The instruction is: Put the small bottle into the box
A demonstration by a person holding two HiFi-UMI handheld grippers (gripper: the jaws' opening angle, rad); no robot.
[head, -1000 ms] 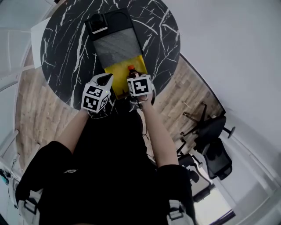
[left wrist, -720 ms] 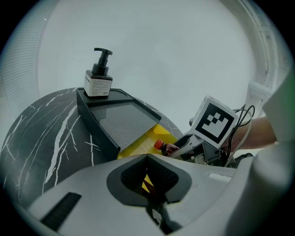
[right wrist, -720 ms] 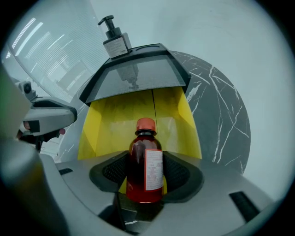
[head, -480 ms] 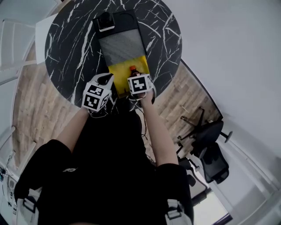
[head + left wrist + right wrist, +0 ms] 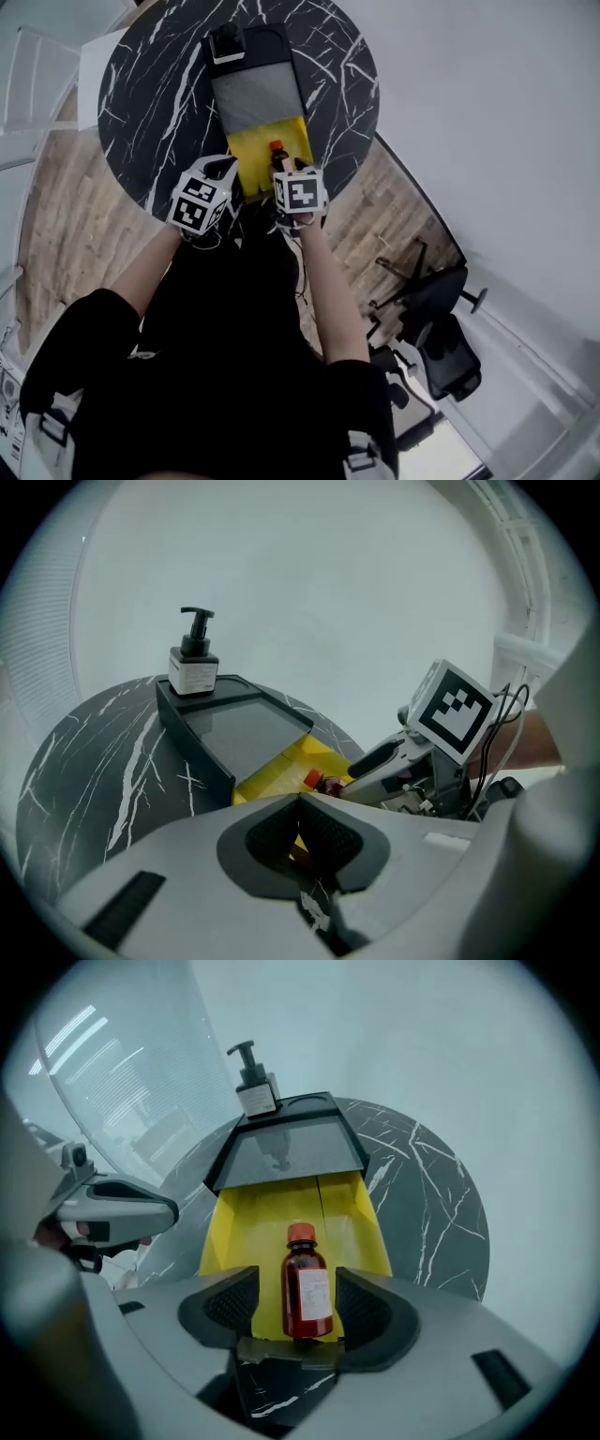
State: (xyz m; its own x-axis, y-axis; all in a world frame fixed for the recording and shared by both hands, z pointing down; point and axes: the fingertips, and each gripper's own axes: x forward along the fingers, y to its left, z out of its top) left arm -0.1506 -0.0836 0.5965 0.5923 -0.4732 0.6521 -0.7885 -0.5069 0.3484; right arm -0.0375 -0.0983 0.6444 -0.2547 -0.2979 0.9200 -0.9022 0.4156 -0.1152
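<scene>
Right gripper (image 5: 298, 1321) jaws have just been opening and stand wide, pads clear of the small bottle (image 5: 307, 1288), which is upright between them in the box (image 5: 246, 1232); left gripper (image 5: 300, 834) is closed and empty at the box's near edge.

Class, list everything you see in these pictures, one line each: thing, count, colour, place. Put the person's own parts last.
table: one, round, black with white veins, under the box.
box: one, dark grey with a yellow open section, on the table.
small bottle: one, brown, red cap, white label, upright on the box's yellow section.
pump bottle: one, dark with a white label, at the box's far end.
office chairs: two, black, on the floor right of the table.
floor: wood-coloured, around the table.
left tool: one, grey, jaws shut on nothing, near the box's yellow end.
right tool: one, grey, jaws have just been opening; the bottle stands between them, untouched.
forearms: two, bare, black sleeves, behind the tools.
</scene>
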